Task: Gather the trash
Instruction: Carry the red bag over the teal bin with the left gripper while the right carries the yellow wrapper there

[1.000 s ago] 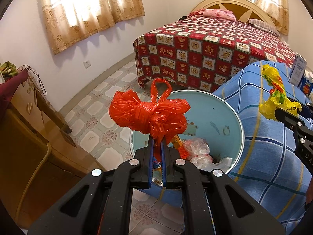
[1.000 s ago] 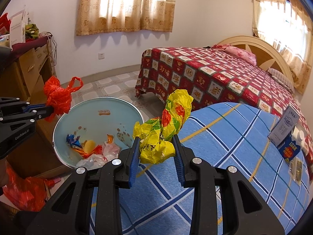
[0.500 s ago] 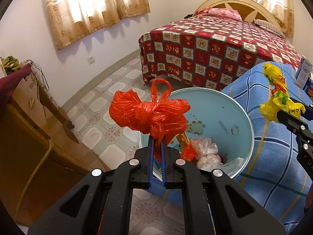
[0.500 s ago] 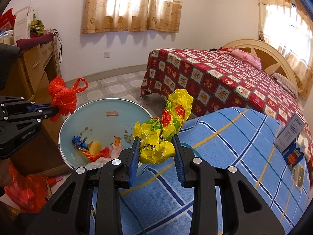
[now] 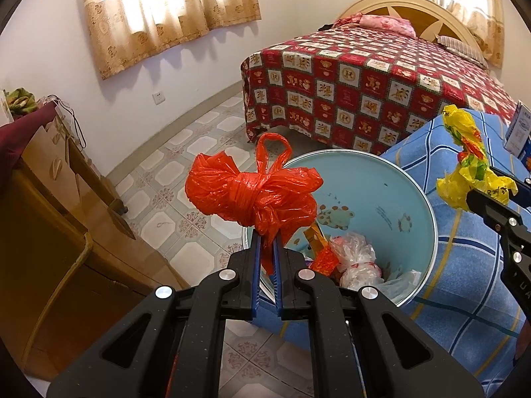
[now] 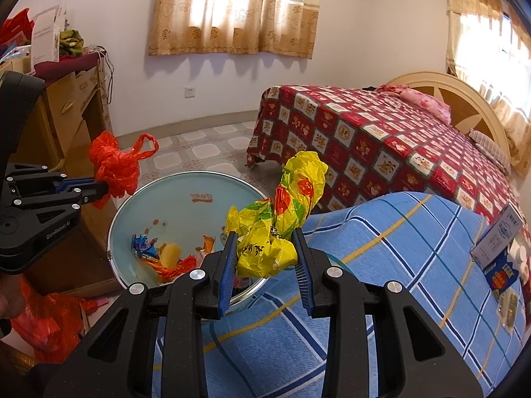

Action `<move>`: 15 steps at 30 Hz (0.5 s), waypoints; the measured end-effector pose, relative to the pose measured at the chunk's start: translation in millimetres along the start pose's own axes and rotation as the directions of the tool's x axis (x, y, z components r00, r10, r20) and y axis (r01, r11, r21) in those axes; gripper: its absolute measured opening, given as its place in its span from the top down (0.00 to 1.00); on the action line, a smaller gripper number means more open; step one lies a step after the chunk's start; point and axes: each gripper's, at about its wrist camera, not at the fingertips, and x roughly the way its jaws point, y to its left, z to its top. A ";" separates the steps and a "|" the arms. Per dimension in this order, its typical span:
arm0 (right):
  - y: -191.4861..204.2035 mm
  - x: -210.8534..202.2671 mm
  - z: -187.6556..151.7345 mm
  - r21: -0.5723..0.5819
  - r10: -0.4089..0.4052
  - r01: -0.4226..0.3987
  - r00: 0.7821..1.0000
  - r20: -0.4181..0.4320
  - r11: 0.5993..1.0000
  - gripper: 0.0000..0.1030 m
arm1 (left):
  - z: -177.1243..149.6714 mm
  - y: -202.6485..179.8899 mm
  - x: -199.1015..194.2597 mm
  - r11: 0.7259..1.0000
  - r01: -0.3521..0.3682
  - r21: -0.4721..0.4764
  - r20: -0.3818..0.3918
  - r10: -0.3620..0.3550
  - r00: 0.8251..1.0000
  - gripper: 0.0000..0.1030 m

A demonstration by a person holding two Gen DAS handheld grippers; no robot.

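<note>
Knotted red plastic bag [image 5: 255,195] held above the near rim of the pale blue bin [image 5: 381,179], crumpled yellow wrapper [image 6: 278,229] raised just right of the bin, assorted wrappers inside it

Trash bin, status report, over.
Left gripper shut on red bag. Right gripper shut on yellow wrapper. Bin open below, nothing blocking.

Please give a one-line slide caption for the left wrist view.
Left claw holds a knotted red bag above the blue trash bin.

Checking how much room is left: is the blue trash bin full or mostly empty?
Mostly empty. The blue trash bin shows bare inner wall; only a few wrappers and a clear bag lie at its bottom.
</note>
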 end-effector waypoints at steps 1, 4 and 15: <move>0.6 0.7 0.4 -0.002 0.001 -0.001 1.000 -0.001 1.000 0.68 | 0.0 0.0 -0.1 1.000 -0.001 0.000 0.001 0.001 1.000 0.94; 2.6 2.3 1.4 -0.008 0.004 -0.004 1.000 -0.004 1.000 0.68 | 0.1 0.0 -0.2 1.000 0.001 0.002 0.001 -0.001 1.000 0.94; 12.0 12.8 8.3 -0.038 0.020 -0.020 1.000 -0.005 0.999 0.67 | 5.7 2.3 -4.3 1.000 0.016 -0.018 0.016 -0.016 1.000 0.92</move>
